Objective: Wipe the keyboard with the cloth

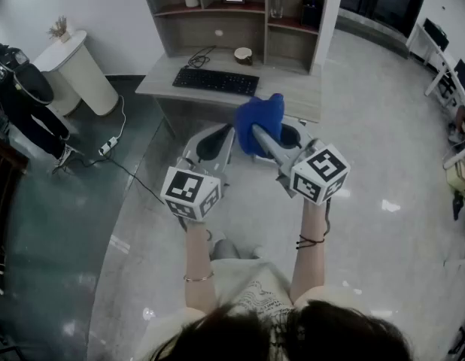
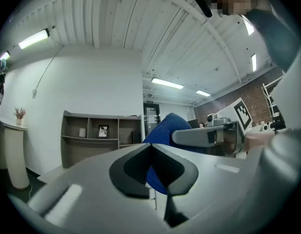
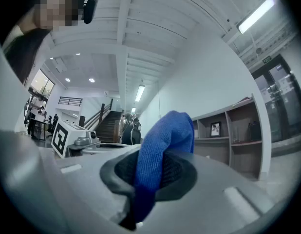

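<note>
A grey desk (image 1: 293,92) beneath a shelf unit (image 1: 240,13) carries the black keyboard (image 1: 215,80), well ahead of both grippers. The right gripper (image 1: 256,132) is held above the floor, jaws pinching the blue cloth (image 1: 261,119), which stands bunched near the desk's front edge. Just beside it, the left gripper (image 1: 216,143) has its jaws pressed together on nothing.
</note>
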The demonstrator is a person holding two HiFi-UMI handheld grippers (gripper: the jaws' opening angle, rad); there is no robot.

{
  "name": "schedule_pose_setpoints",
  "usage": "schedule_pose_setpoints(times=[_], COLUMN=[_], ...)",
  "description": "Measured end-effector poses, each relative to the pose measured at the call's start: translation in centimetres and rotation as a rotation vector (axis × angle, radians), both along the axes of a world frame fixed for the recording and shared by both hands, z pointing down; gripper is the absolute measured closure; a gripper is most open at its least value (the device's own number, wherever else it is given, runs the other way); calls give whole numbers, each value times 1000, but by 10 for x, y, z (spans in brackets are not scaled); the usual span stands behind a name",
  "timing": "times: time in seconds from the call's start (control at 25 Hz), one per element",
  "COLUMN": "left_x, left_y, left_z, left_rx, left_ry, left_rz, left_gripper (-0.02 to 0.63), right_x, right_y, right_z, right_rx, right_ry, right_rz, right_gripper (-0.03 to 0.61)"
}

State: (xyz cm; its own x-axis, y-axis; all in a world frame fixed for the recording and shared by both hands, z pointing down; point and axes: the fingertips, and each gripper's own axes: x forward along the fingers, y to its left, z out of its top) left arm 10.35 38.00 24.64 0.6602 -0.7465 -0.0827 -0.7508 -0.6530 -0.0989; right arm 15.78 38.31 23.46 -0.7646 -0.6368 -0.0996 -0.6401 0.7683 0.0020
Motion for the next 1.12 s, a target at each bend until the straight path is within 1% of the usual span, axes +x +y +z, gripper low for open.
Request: schedule_pose_setpoints(times=[0.52,0.68,0.88,1.12], left_x=[-5,-2,-8,-15], left_y=[4,8,11,9], left_z=[-1,3,5,12], left_rx=[-1,-10,-29,-74], left_ry=[1,8,13,15], left_rz=[-7,-17,-36,-59], left_gripper=[612,612,612,612], right_x=[-4,2,4,8], right_y=[4,7,5,-4], right_z=[-1,4,9,15], right_rx=[-5,-13,-36,-76], right_ry=[-1,6,-10,-16], right_rz=[-5,5,3,16], right_gripper=[518,518,518,518])
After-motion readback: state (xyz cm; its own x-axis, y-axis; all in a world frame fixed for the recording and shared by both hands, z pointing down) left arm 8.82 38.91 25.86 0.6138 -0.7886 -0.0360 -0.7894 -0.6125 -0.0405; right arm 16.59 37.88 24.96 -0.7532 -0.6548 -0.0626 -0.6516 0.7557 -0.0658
